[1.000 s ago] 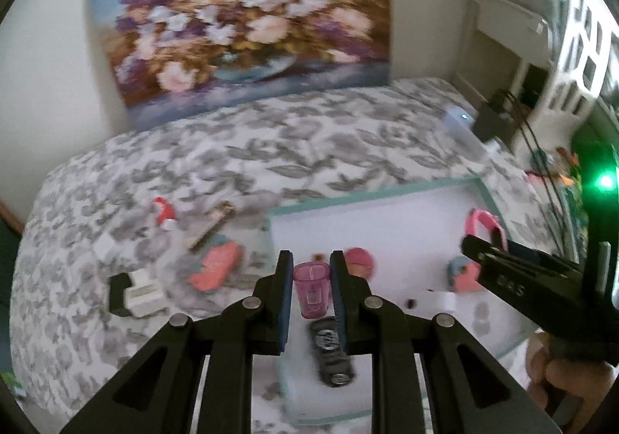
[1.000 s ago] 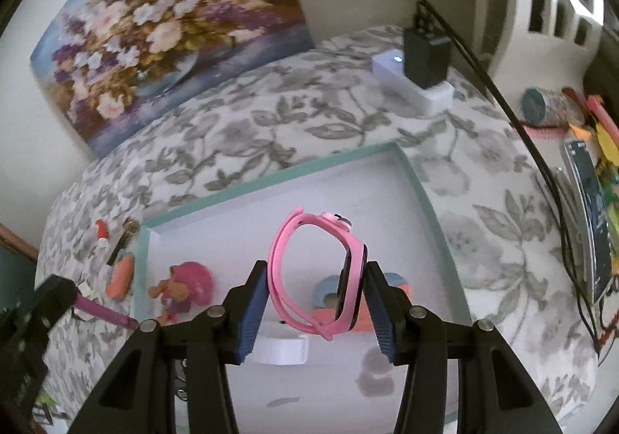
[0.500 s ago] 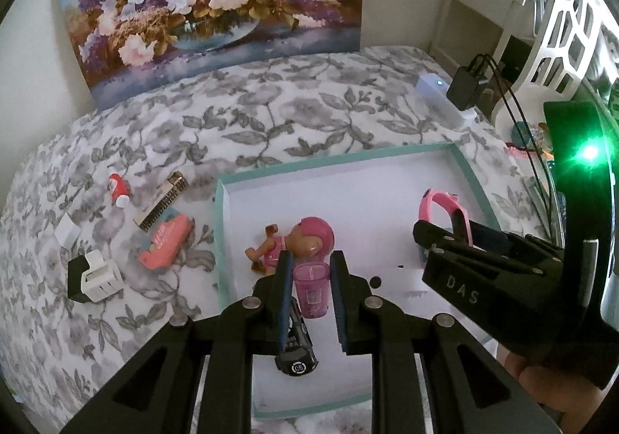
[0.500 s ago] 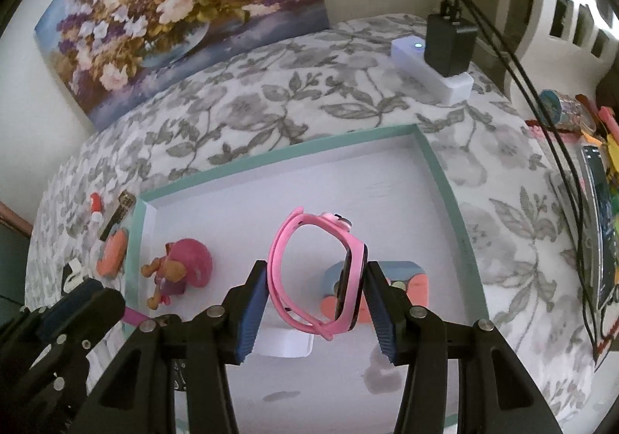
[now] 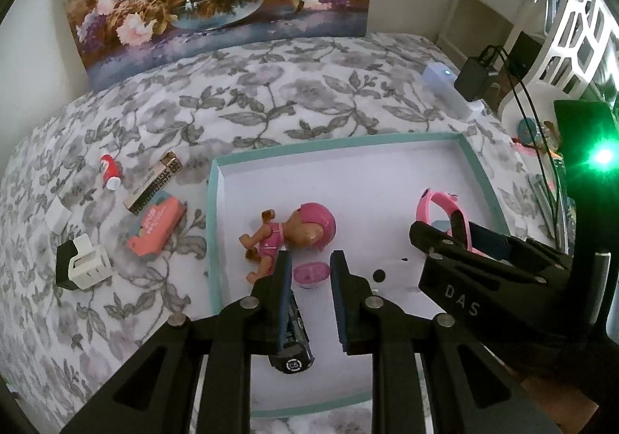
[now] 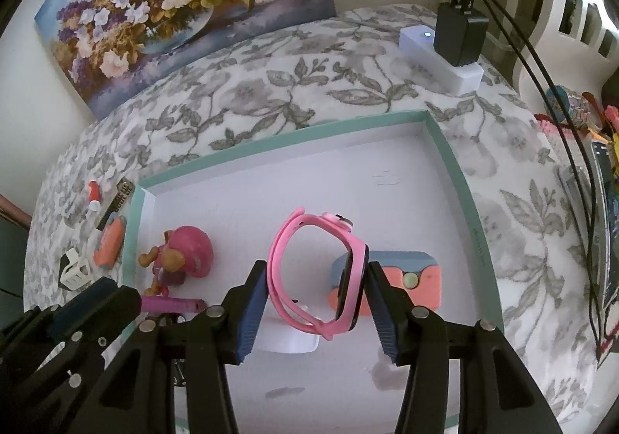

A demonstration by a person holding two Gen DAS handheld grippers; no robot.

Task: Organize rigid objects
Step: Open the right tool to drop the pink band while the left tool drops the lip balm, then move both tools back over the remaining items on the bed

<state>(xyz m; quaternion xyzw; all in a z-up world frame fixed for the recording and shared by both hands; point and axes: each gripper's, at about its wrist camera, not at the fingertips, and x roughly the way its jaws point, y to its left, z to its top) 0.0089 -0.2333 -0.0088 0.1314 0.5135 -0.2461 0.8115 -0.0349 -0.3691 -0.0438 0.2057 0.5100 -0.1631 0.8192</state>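
Floral cloth (image 5: 271, 112) carries a teal-rimmed tray (image 5: 211, 225). Right gripper (image 6: 316, 266) is clamped on the pink watch (image 6: 354, 275), pads touching band and face, over tray centre; a blue-orange block (image 6: 402, 279) lies just behind at 2 o'clock of it. Left gripper (image 5: 310, 256) is pinched on the small pink cup (image 5: 311, 273), low over the tray's near half. Doll (image 5: 298, 230) lies in the tray at 12 o'clock, just beyond the left fingertips. Black toy car (image 5: 296, 352) lies at 6 o'clock under the left finger.
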